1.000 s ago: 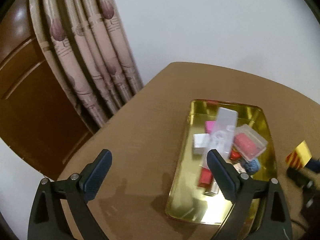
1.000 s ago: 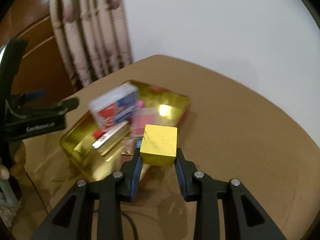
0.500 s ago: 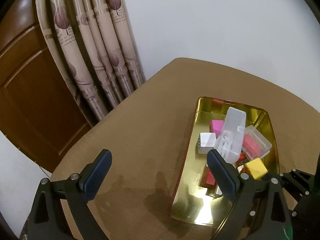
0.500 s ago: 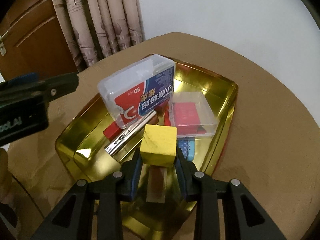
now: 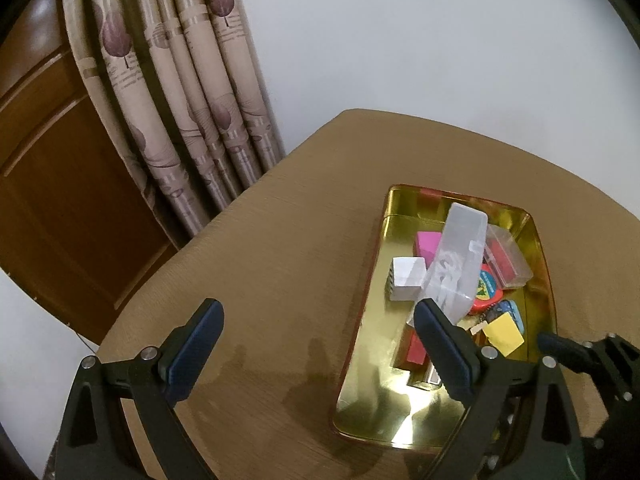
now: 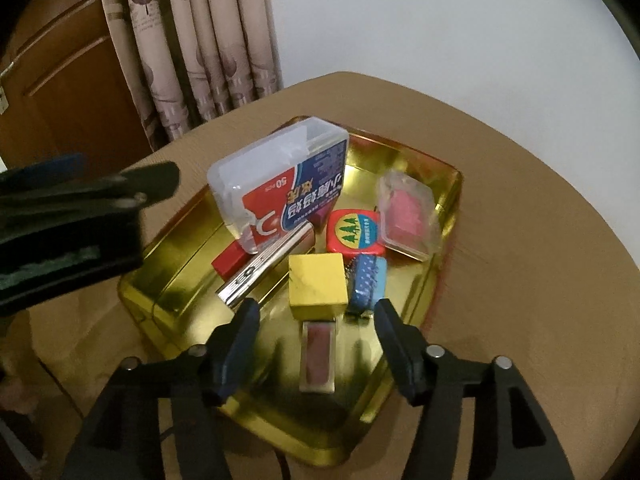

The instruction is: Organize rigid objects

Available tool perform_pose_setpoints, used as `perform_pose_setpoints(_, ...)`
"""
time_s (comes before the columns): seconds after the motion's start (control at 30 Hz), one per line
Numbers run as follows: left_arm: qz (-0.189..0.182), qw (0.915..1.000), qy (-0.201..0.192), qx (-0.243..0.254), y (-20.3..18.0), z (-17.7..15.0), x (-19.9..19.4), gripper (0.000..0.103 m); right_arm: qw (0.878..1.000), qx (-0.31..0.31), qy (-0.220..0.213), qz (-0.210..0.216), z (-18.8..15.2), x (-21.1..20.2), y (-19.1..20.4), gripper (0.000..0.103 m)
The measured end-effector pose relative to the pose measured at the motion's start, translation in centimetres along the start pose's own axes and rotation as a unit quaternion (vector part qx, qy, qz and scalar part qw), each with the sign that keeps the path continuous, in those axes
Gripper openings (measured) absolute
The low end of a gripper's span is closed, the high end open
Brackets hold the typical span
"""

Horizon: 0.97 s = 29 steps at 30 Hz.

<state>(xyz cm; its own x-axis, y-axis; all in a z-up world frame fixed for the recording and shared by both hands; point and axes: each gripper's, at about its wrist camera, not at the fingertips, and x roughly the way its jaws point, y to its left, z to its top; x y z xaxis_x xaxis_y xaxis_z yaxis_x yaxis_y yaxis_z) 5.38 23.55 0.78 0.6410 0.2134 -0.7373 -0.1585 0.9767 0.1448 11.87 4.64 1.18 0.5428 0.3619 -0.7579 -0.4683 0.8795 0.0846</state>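
Note:
A gold metal tray (image 6: 448,188) (image 5: 380,248) on the brown table holds several small things. A yellow block (image 6: 318,285) (image 5: 503,335) rests in the tray, free of my right gripper (image 6: 316,312), whose jaws are opening on either side of it without touching. Around the block lie a clear floss box (image 6: 280,188), a red round-cornered tin (image 6: 354,232), a blue dotted piece (image 6: 370,280), a metal bar (image 6: 264,268) and a clear case with red inside (image 6: 406,216). My left gripper (image 5: 316,320) hangs open over the tray's left edge, holding nothing.
The brown table (image 5: 280,240) ends at a curved edge near a patterned curtain (image 5: 192,100) and a wooden door (image 5: 48,184). A white wall stands behind. A silver cube (image 5: 406,284) and a pink block (image 5: 428,244) also lie in the tray.
My right gripper carried the yellow block over the tray, lowered it and opened; the block now rests in the tray. The left gripper has barely moved.

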Motion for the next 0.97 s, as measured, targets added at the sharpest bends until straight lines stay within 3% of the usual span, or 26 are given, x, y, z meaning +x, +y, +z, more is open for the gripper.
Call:
perform_pose_setpoints(0.33,-0.004,0.9999,-0.002,0.011,-0.9,-0.3,-0.4,0.095,1.0,0.011,-0.011,-0.014,-1.5,-3.4,0.0,0.066)
perform_pose_setpoints(0.6,-0.008,0.9997,-0.005,0.024,-1.5,-0.5,-0.6,0.095,1.0,0.015,-0.003,-0.012,-2.2,-3.3,0.2,0.066)
perform_pose_setpoints(0.8,-0.036,0.9992,-0.002,0.017,-1.2,-0.6,-0.7,0.095,1.0,0.018,0.0,-0.014,-2.4,-3.0,0.1,0.066)
perform_pose_setpoints(0.97,-0.023,0.9995,-0.008,0.018,-1.4,-0.5,-1.0,0.095,1.0,0.017,-0.001,-0.016,-2.4,-3.0,0.0,0.066)
